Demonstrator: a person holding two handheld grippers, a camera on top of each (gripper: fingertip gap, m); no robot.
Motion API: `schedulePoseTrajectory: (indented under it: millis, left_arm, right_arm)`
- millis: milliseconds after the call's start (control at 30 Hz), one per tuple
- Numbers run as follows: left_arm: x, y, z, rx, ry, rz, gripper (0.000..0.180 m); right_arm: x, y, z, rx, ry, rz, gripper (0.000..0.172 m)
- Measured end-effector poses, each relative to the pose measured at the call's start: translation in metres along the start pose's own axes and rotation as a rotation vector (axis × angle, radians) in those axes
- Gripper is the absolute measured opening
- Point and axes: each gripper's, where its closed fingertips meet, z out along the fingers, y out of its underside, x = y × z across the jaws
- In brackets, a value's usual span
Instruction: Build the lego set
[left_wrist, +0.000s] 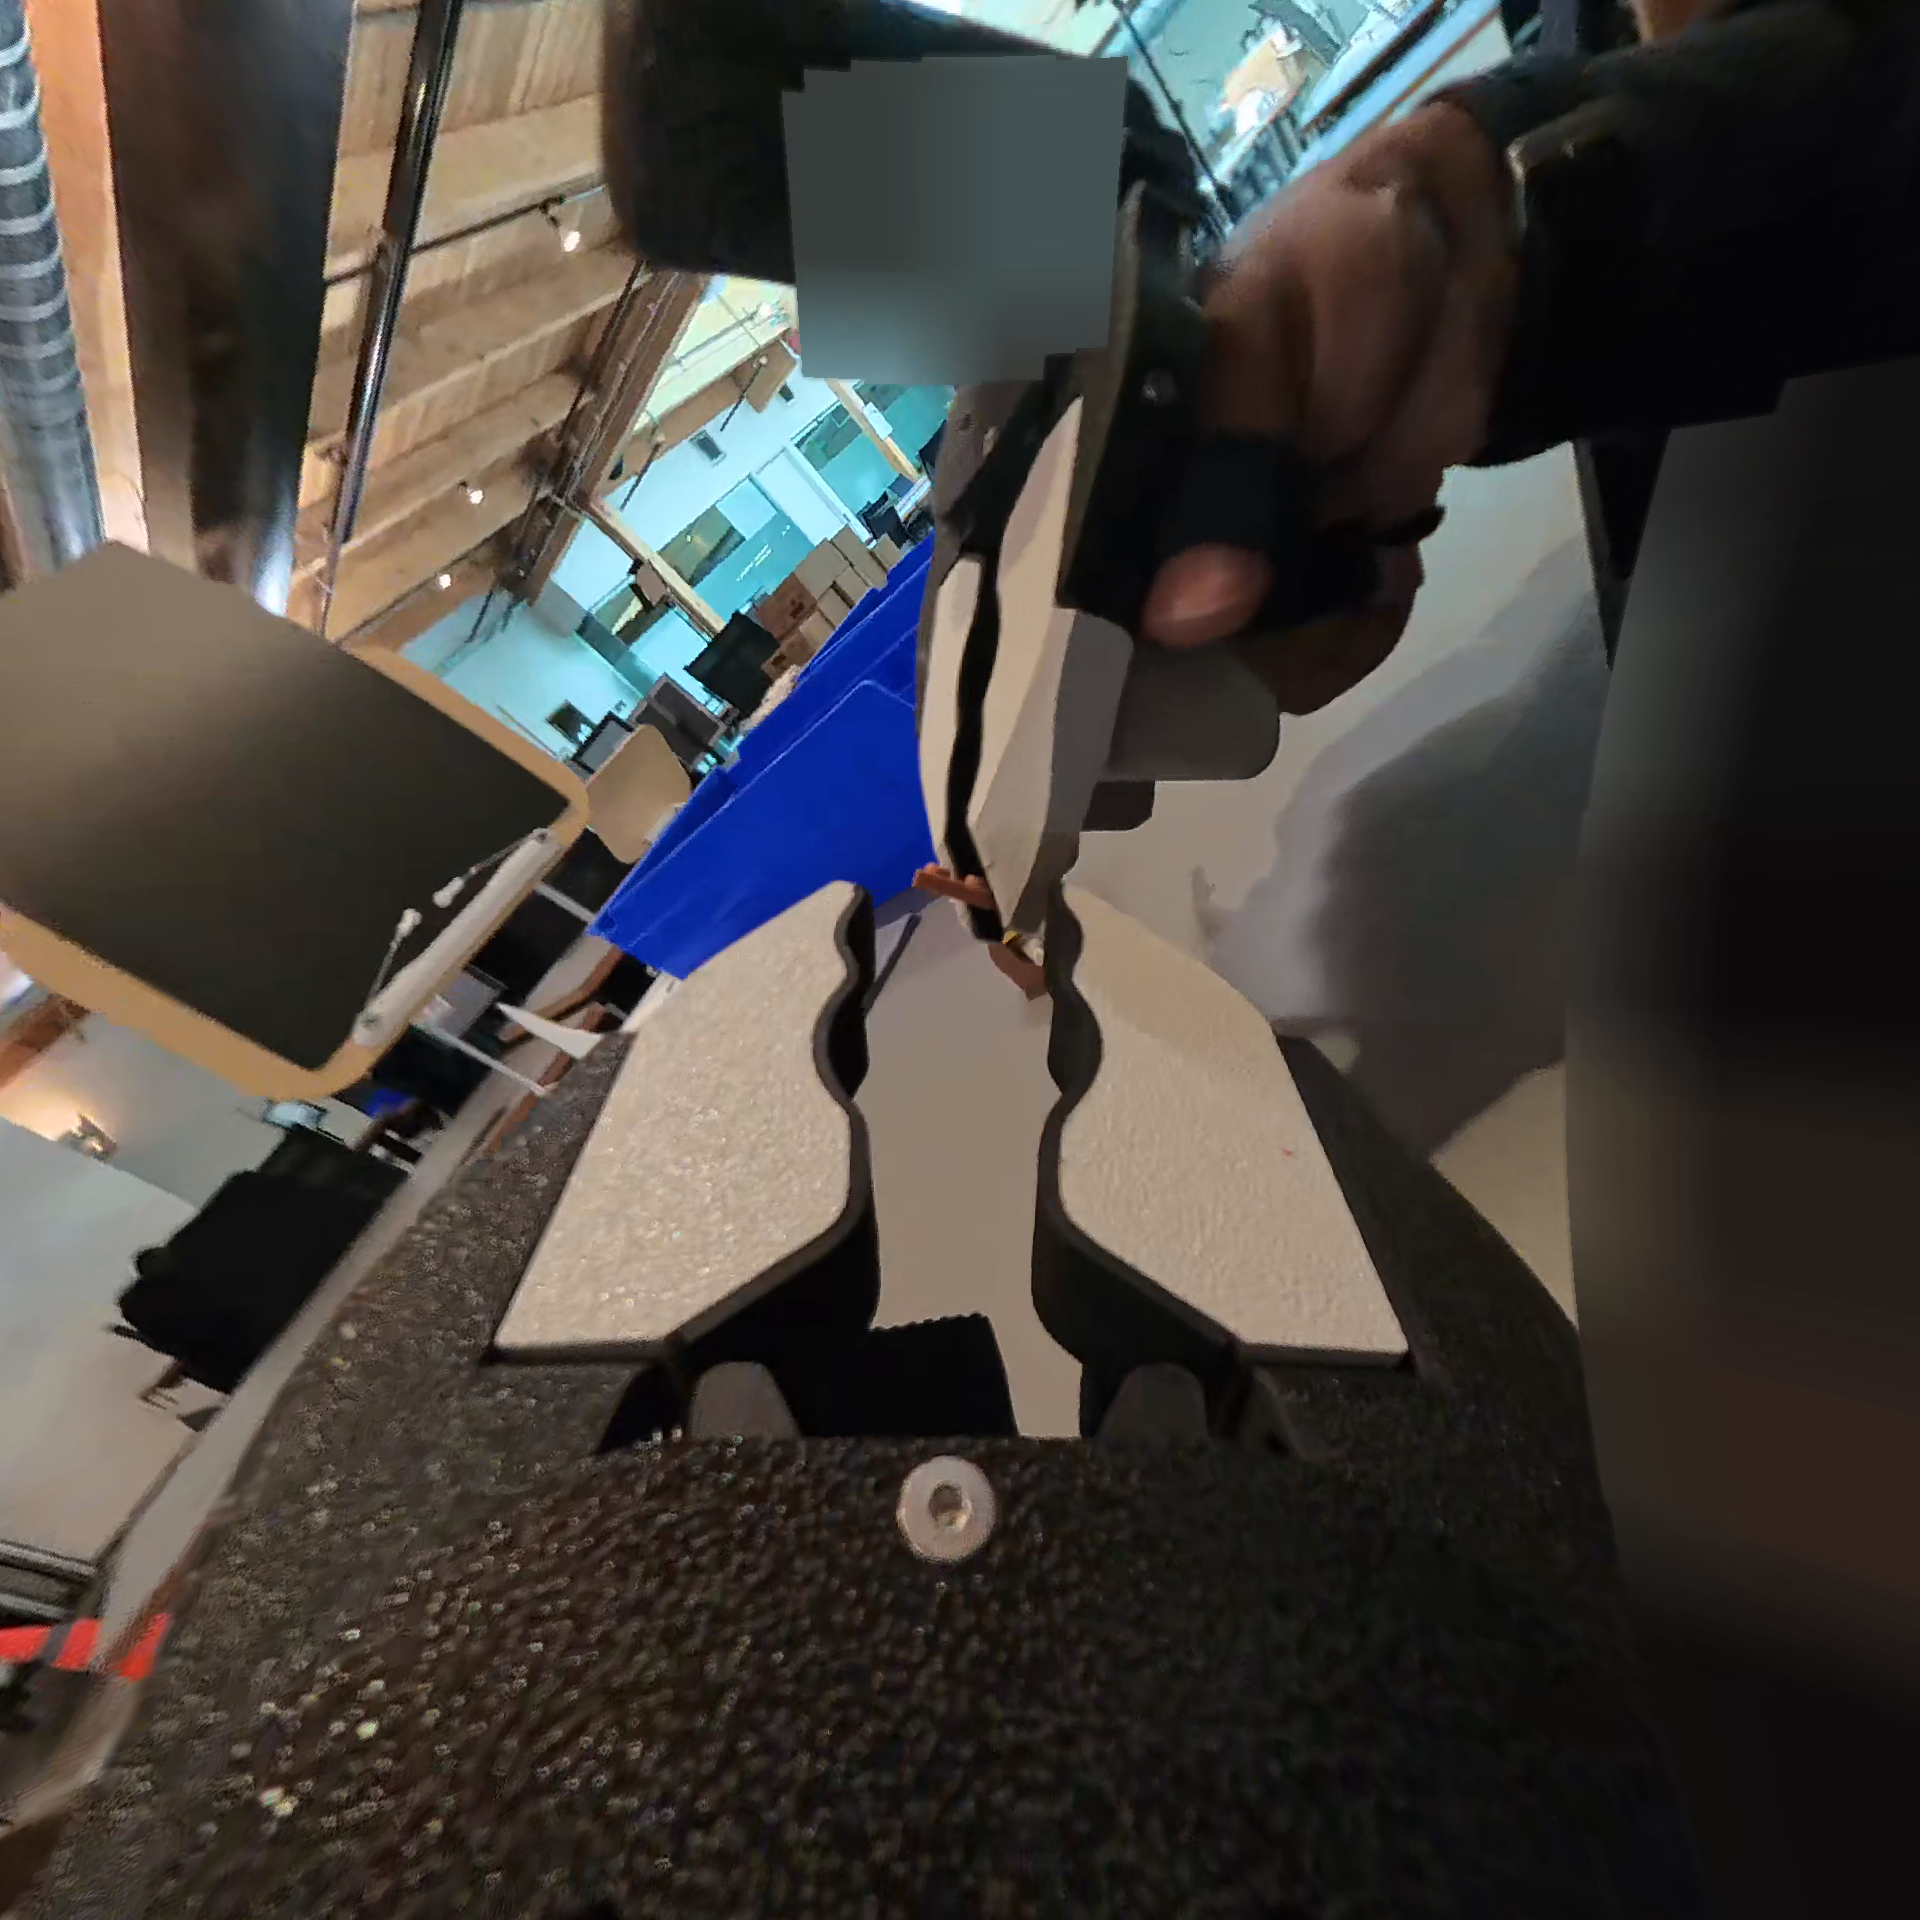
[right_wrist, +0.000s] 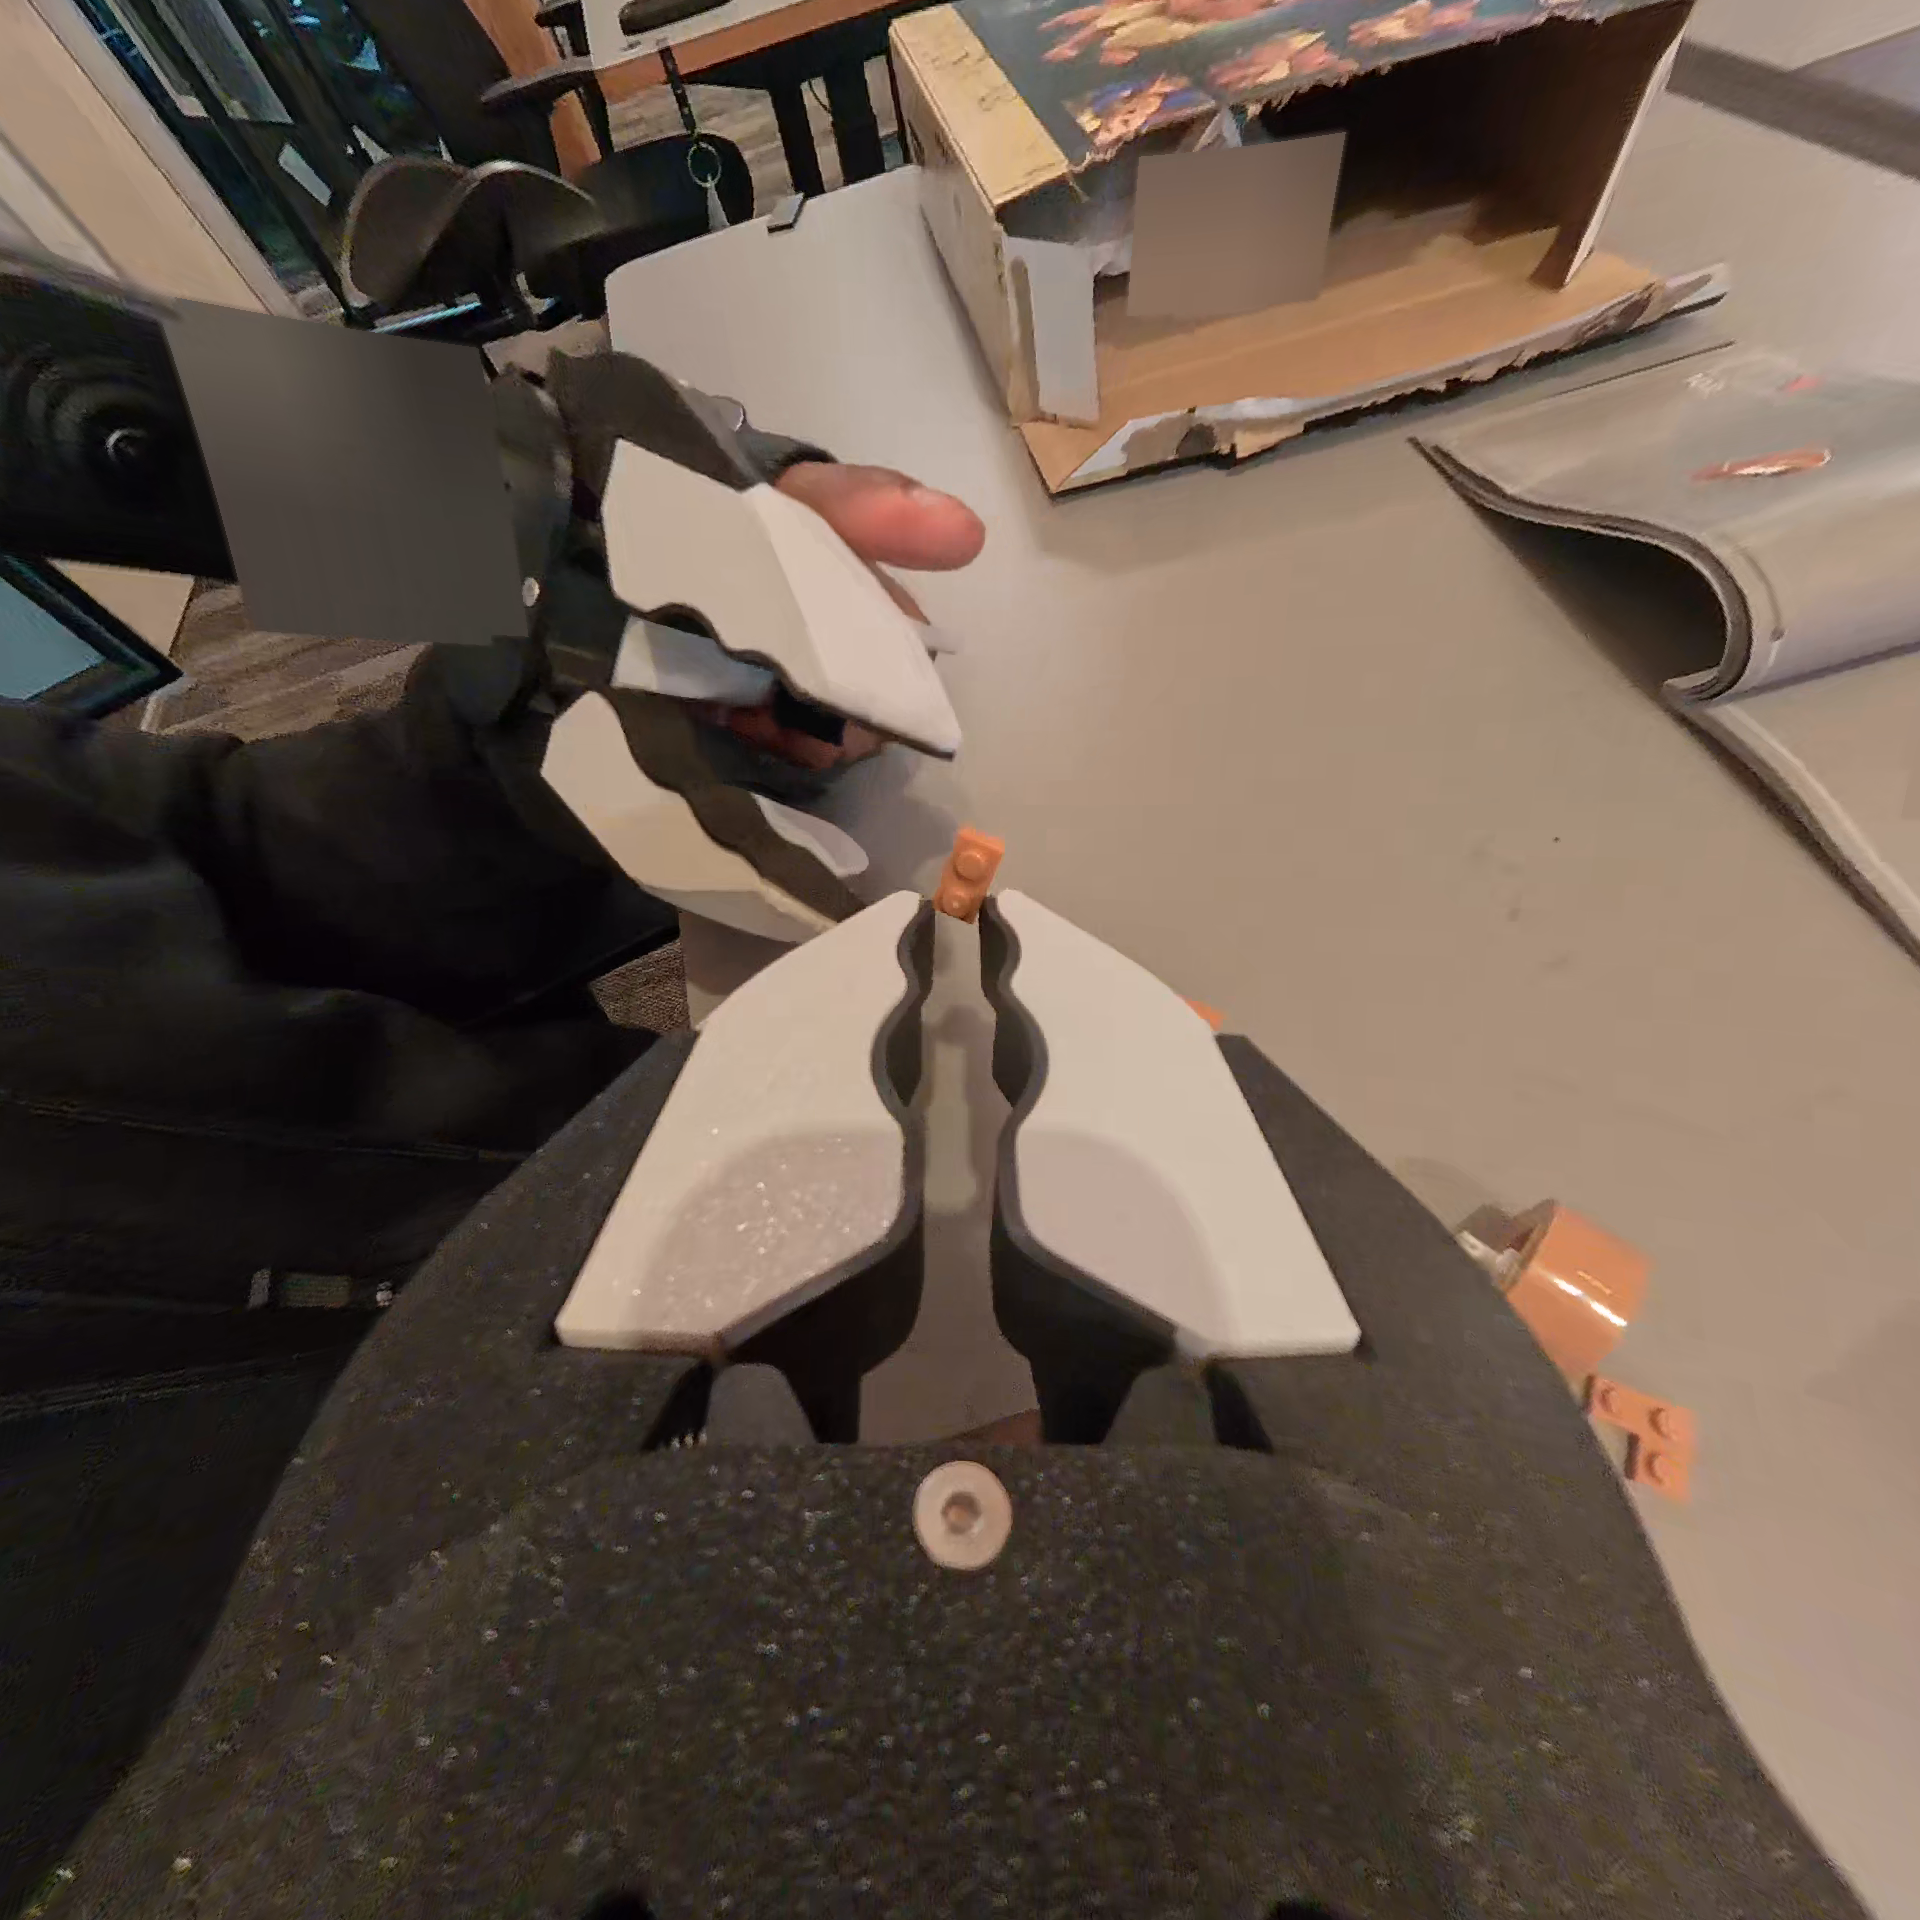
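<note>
Our right tongs pinch a small orange studded plate by its lower end above the grey bench; our left tongs stand wide and bare beside it. We judge the plate light, stiff and slick, best gripped across its flat sides.

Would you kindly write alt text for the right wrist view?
The right gripper pinches a small orange studded brick at its fingertips above a grey table. The left gripper, open, sits just left; a torn cardboard box lies behind.
</note>
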Motion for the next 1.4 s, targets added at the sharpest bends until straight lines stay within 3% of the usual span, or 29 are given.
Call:
schedulePoseTrajectory:
  millis: [267, 767, 1400]
  left_arm:
    - [0.003, -0.003, 0.006, -0.054, 0.027, 0.218, 0.028]
    - [-0.02, 0.062, 0.027, -0.27, 0.11, 0.259, 0.027]
    - [-0.007, 0.043, 0.028, -0.25, 0.074, 0.276, 0.025]
  right_arm:
    - [0.001, 0.003, -0.004, -0.056, -0.019, -0.002, 0.008]
    - [0.053, 0.008, 0.023, -0.193, -0.076, 0.078, 0.008]
    - [0.032, 0.004, 0.018, 0.019, 0.095, 0.137, 0.008]
